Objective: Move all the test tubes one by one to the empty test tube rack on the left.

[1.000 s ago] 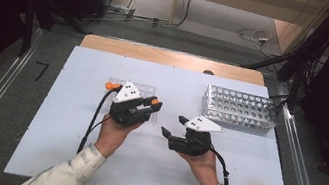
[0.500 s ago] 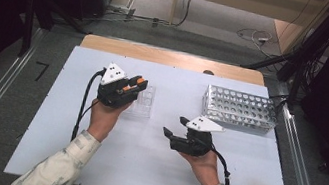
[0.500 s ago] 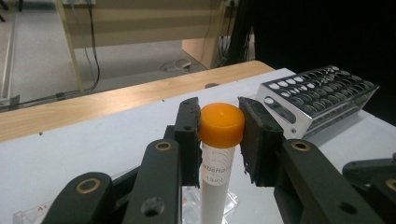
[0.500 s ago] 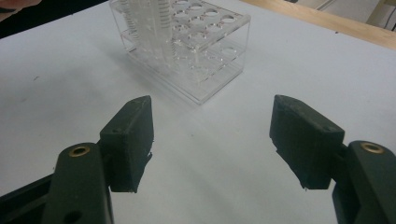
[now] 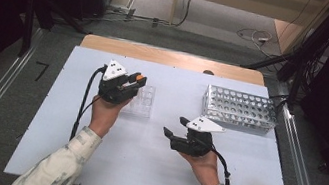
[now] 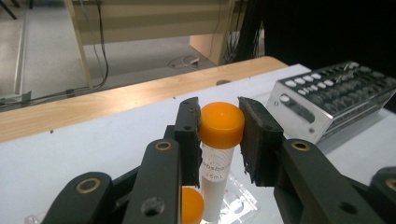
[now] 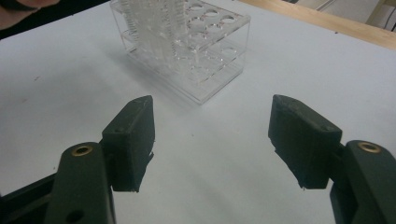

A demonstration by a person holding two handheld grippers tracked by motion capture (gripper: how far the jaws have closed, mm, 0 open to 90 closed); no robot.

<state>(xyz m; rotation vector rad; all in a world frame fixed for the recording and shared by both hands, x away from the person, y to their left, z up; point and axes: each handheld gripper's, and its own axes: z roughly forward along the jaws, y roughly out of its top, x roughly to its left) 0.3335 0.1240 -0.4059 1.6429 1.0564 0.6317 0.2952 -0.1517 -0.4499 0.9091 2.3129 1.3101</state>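
Left claw (image 6: 219, 140) clenched on a clear tube (image 6: 215, 186), pads pressing the sides of its orange cap (image 6: 221, 125), tube upright. Below it, just beside, a 2nd orange cap (image 6: 191, 211) and a clear rack (image 6: 233, 205). In the high view, left claw (image 5: 138, 82) above the near-left part of that clear rack (image 5: 143, 103) on the white table (image 5: 141, 159).

Right claw (image 7: 210, 140) released, nothing between the pads, jaws just been closing slightly. Ahead of it, apart, the clear rack (image 7: 187, 46) with round holes. In the high view, right claw (image 5: 174, 128) low over the table, pointing left; metal rack (image 5: 240, 109) beyond it, near the far right edge.
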